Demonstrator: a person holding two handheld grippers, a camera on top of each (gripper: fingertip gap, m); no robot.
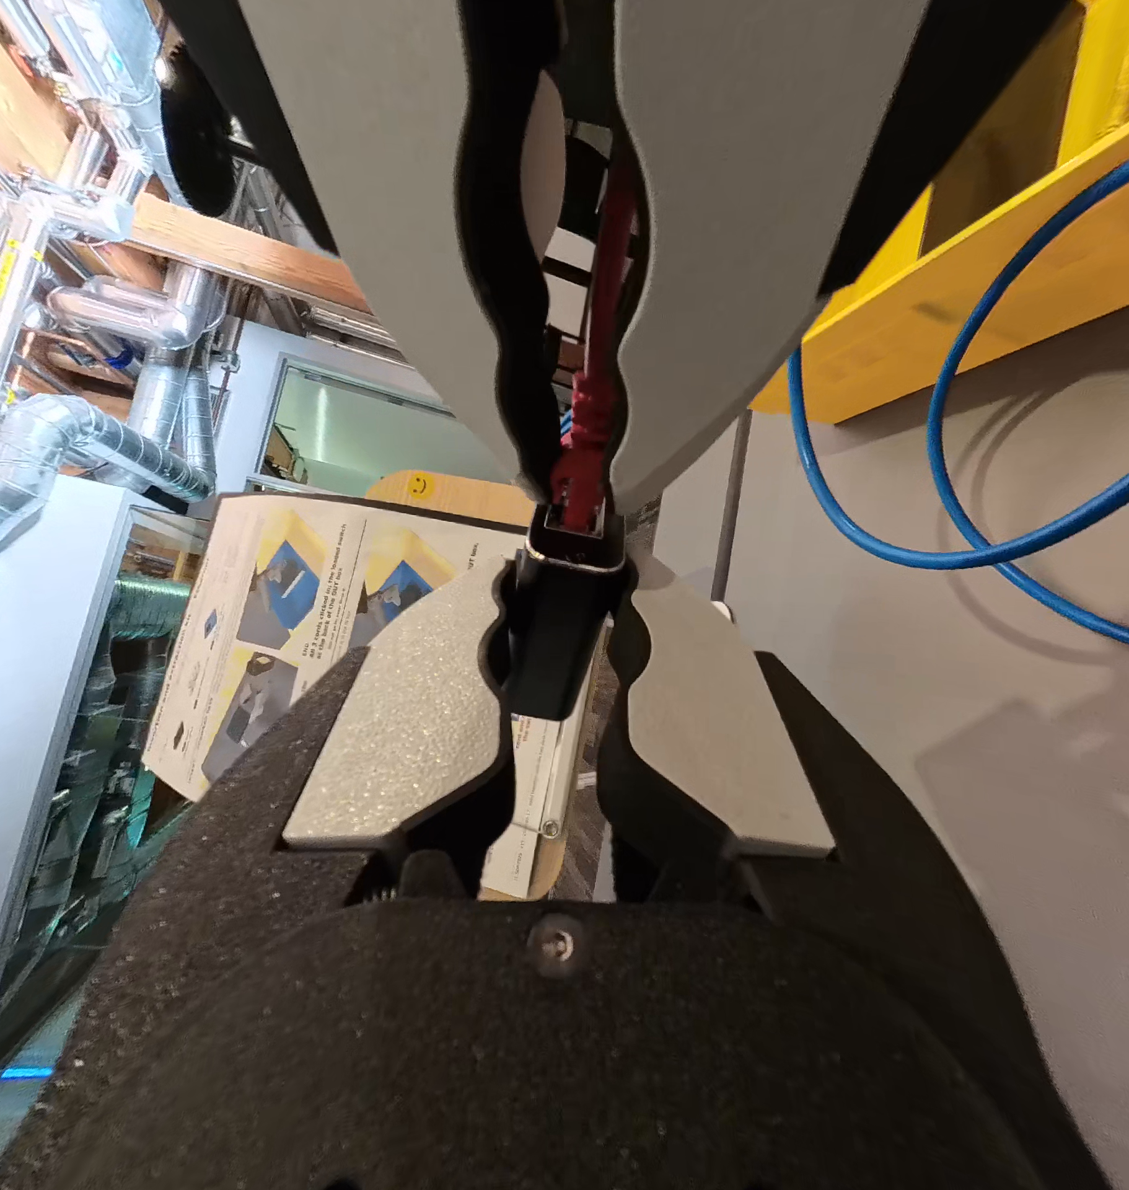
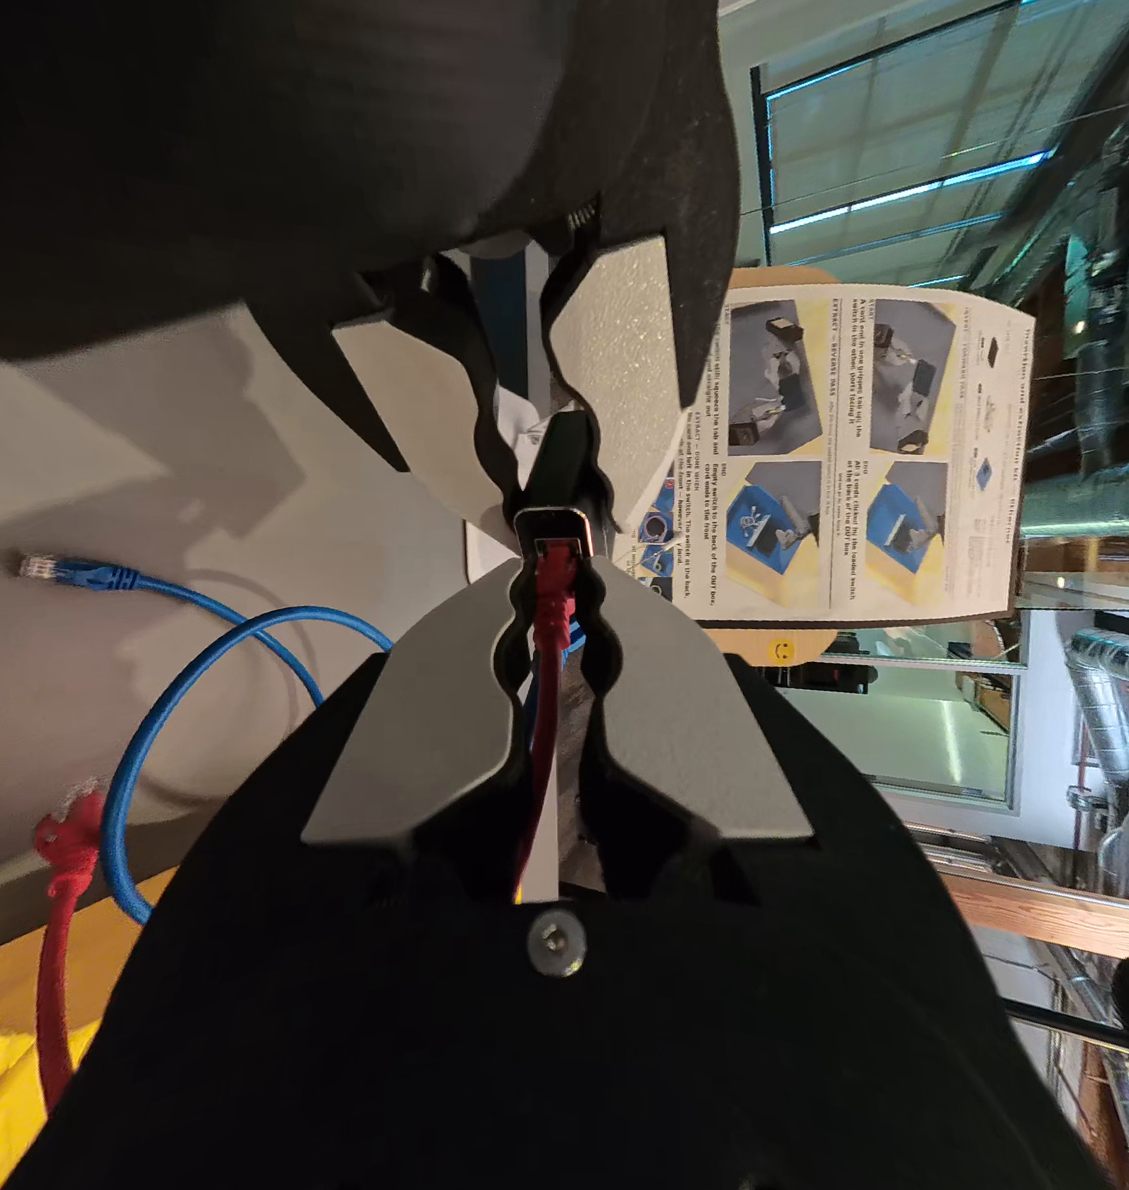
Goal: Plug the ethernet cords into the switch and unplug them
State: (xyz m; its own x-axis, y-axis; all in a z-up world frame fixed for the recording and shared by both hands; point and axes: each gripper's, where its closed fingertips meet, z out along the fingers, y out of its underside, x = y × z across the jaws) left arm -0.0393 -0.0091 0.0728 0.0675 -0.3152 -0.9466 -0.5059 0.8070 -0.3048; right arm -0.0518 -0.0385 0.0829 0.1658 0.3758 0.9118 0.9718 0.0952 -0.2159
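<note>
Left claw (image 1: 565, 566) clamps black switch (image 1: 549, 644); right claw (image 2: 552, 579) pinches plugged red cord (image 2: 552, 618).

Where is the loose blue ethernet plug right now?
In the right wrist view, the blue plug lies unplugged on the grey tabletop at far left, above the loose red plug.

Beyond the gripper tips, a printed instruction sheet (image 2: 858, 463) on a tan board with a yellow smiley sticker (image 2: 782, 649). Silver ventilation ducts (image 1: 98, 438) and wooden beams (image 1: 227, 245) off to one side. Grey counter (image 1: 935, 644) beside the gripper, with yellow boxes (image 1: 974, 270).
</note>
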